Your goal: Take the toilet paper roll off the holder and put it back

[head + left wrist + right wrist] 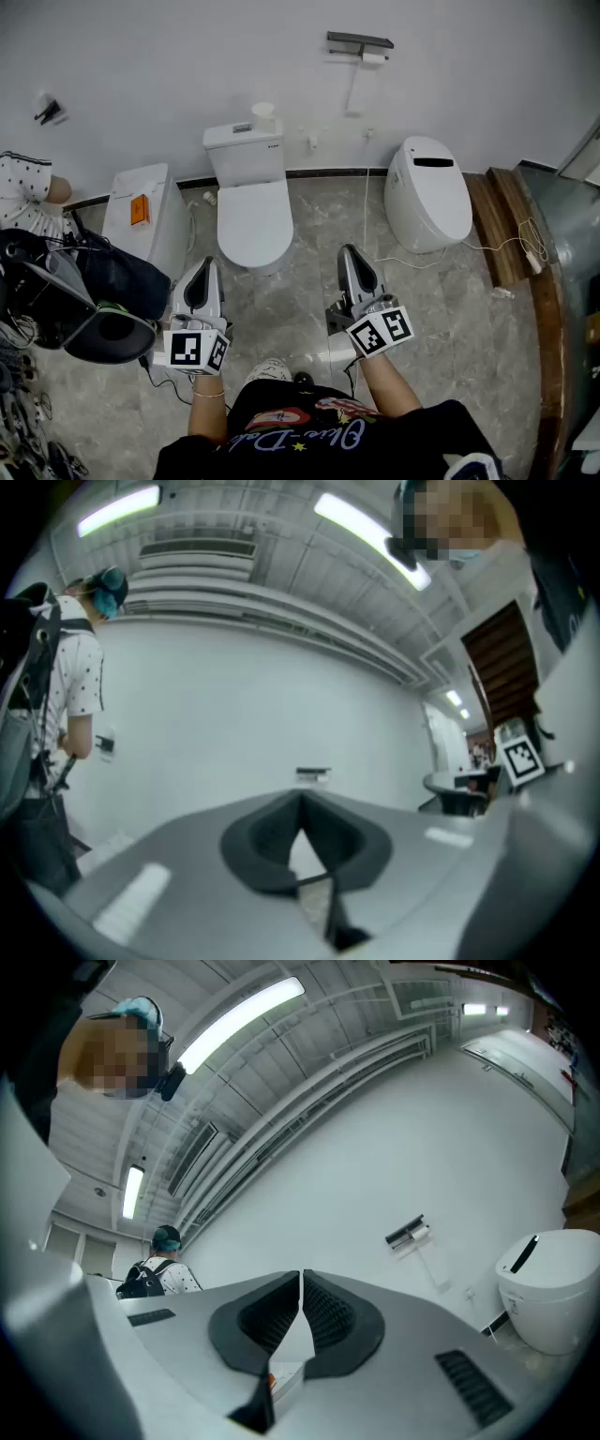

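Note:
A dark holder is fixed high on the white wall, with a white toilet paper roll hanging under its right end and a strip of paper trailing down. In the right gripper view the holder and roll are small and far off; in the left gripper view the holder is a tiny bar. My left gripper and right gripper are held low in front of me, far from the wall, both shut and empty.
A white toilet stands against the wall, a rounded smart toilet to its right, a white box to its left. A black bag lies at left beside a person. A wooden step runs along the right.

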Tool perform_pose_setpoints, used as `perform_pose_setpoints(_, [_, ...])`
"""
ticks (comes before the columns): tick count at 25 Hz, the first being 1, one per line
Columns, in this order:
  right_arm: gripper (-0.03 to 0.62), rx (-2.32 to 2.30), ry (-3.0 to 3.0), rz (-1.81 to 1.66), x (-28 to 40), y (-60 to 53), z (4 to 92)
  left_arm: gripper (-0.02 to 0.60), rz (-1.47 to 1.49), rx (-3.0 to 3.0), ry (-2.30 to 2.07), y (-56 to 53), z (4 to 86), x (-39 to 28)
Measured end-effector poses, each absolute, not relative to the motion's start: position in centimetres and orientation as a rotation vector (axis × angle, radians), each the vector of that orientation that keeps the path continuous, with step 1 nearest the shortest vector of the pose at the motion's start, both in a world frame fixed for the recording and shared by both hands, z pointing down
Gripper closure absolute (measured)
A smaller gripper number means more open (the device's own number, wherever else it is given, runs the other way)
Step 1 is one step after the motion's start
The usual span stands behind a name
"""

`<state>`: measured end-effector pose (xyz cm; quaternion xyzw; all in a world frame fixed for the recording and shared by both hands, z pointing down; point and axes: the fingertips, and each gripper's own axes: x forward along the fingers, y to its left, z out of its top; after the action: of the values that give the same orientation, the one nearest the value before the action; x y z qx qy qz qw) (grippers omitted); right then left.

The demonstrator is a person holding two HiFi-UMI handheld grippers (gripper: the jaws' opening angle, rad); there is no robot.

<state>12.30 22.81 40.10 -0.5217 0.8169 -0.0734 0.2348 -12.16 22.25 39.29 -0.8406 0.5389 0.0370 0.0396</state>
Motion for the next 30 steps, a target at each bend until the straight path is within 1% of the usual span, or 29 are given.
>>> perform_pose_setpoints(9, [0.579, -1.384, 2.275, -0.263, 12.1, 17.3, 41.7, 0.594, 0.136, -2.564, 1.71, 16.4, 40.7, -12.9])
perform_pose_setpoints(13, [0.579, -1.414, 2.266, -0.223, 11.4, 12.0, 42.4, 0.593, 0.177, -2.57, 1.667, 9.8, 41.2, -13.8])
perform_pose_setpoints(18, [0.579, -1.426, 2.27, -0.195, 10.5, 3.6, 42.7, 0.593, 0.156, -2.58, 1.593, 0.7, 41.0, -14.0])
perform_pose_setpoints(25, [0.563, -1.418, 2.343, -0.243, 7.3, -9.4, 42.6, 0.593, 0.141, -2.639, 1.631, -11.0, 42.2, -16.9])
perform_pose_setpoints(30, [0.563, -1.439, 2.342, -0.246, 5.9, -15.3, 41.9, 0.592, 0.164, -2.671, 1.605, -17.6, 41.0, -17.6])
